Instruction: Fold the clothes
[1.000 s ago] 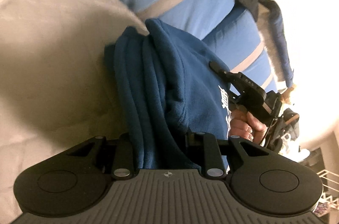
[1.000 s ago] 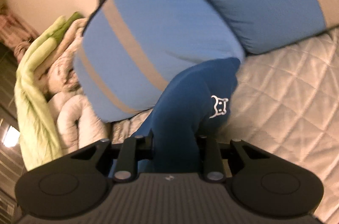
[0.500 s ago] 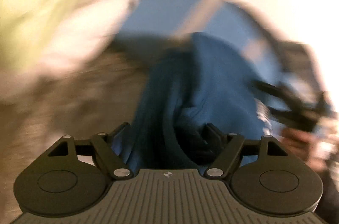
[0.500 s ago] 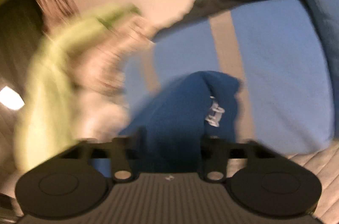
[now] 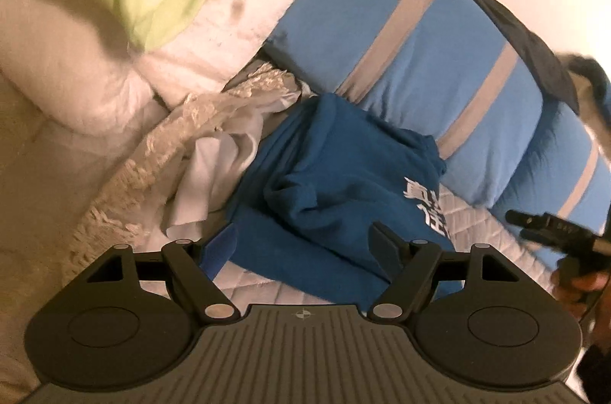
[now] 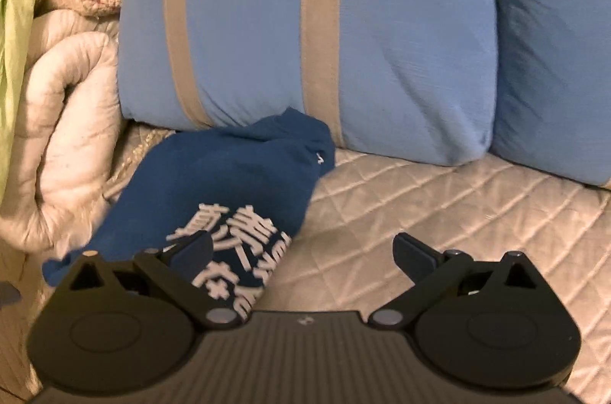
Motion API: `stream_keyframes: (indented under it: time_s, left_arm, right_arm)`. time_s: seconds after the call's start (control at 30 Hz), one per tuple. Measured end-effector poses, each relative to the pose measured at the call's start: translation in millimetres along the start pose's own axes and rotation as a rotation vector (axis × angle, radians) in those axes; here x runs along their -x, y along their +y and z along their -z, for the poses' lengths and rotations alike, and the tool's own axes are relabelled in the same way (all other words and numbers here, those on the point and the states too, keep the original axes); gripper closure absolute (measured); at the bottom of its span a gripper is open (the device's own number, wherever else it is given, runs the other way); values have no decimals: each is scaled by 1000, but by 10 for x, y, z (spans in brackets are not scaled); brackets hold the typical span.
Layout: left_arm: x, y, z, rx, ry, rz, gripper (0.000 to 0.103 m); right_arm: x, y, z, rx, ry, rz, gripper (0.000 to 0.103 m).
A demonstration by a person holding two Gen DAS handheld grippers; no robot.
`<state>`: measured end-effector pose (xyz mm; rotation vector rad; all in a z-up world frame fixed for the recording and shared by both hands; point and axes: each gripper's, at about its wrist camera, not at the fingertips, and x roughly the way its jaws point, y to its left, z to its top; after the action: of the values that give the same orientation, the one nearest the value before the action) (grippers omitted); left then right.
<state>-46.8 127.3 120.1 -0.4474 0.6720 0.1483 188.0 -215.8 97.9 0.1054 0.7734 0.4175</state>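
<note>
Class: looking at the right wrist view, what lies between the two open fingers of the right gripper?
Mostly bare quilted bed cover; the folded blue garment lies only under the right gripper's left finger. The right wrist view shows this.

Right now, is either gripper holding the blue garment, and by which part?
Nothing is held. The left gripper and right gripper are both open, and the folded blue garment lies free on the quilted bed cover against the striped pillow.
</note>
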Motion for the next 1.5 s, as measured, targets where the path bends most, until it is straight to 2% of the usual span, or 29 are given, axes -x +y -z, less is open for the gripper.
stream_keyframes:
  time_s: [0.23,0.47,0.7,0.93,1.1,1.27,1.5]
  left_arm:
    - [485,-277,-104,-130,-52,-19,27]
    - [1056,-470,-333,-213,-118,-24,27]
    - [1641,-605,-607,-213,-230,-12,27]
    - [2060,-839,-753,-246,-333,40,26]
    - [2192,-1064,-705,-298,-368,75,23]
    - [2283,-1248,-600,-349,-376,105,22]
    - [2426,-1363,-396,-396,-374,149,22]
  right_arm:
    - [475,2,-10,70,-37,55,1]
    - [1245,-185,-200,85,-131,62,1]
    - [2240,-659,-421,34,-258,77,1]
    - [3228,-1306,-488,2,-383,159,1]
    - [3863,-1792,-407,-28,-448,250,1]
    - [4385,-2191,-208,-52,-470,328,1]
    - [5083,-2607,243,-84,-484,376,1]
